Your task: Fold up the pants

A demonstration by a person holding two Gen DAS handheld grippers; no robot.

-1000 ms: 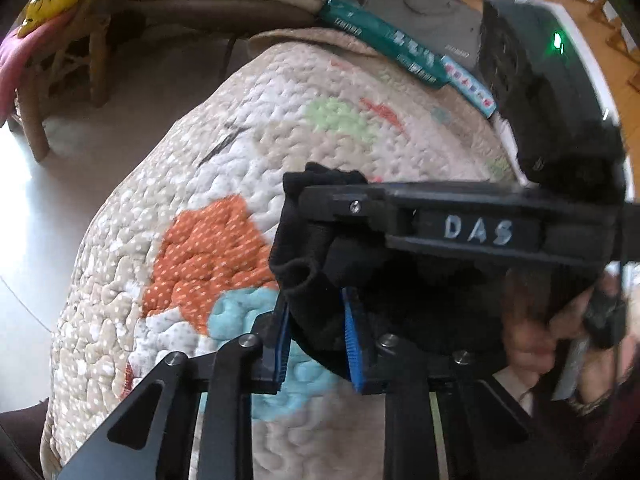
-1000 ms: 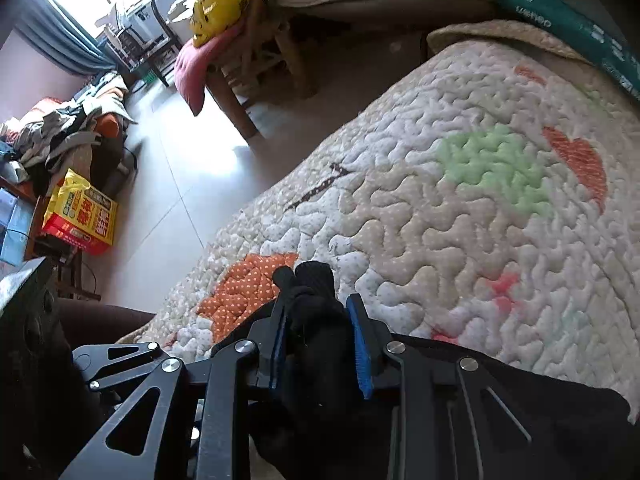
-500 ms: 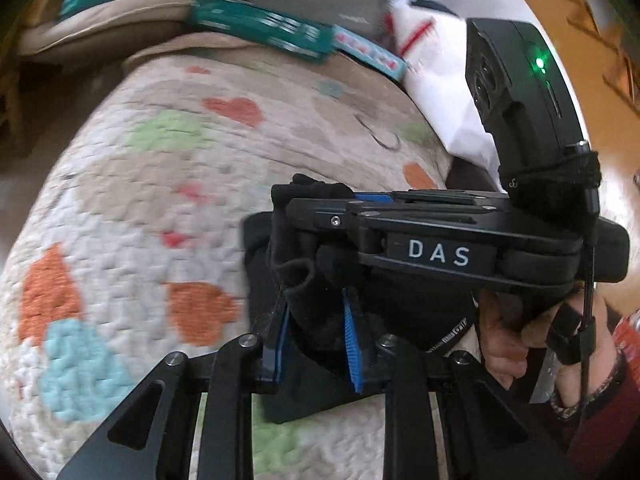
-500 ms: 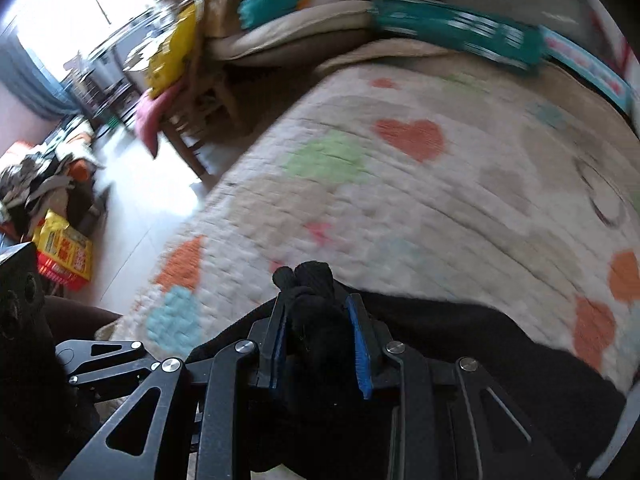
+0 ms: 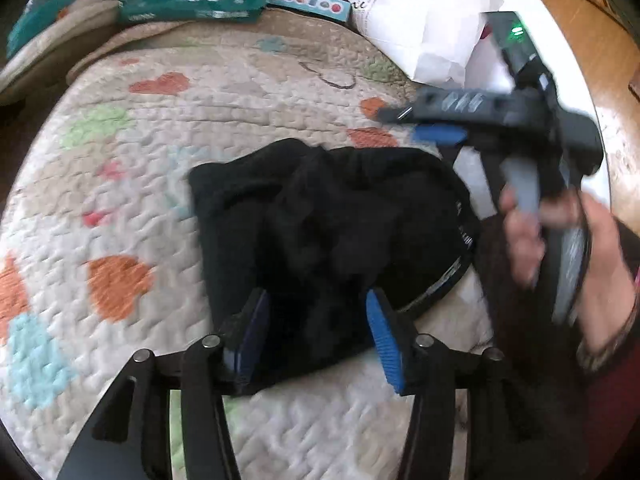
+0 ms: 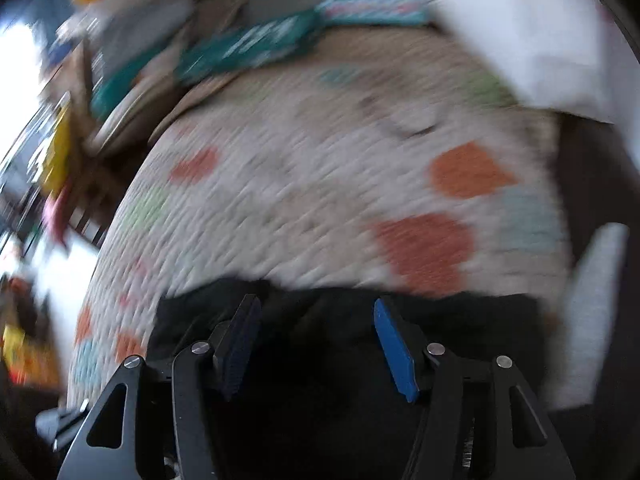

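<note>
The black pants [image 5: 328, 232] lie in a folded, rumpled bundle on the quilted cover [image 5: 208, 104] with coloured hearts. My left gripper [image 5: 316, 320] is open just above the bundle's near edge, its blue pads on either side of the cloth. My right gripper [image 5: 440, 128] shows in the left wrist view, lifted off to the right of the pants and blurred by motion. In the right wrist view the right gripper [image 6: 316, 340] is open over the pants [image 6: 340, 360], holding nothing.
A teal package [image 5: 192, 4] and a white paper bag [image 5: 420, 20] lie at the far end of the quilt. Chairs and clutter stand on the floor to the left in the right wrist view [image 6: 52, 152], blurred.
Both grippers were shut on the pants and carried them across the quilt. Now both have opened and let go, the pants lie on the quilt, and the right gripper has pulled away.
</note>
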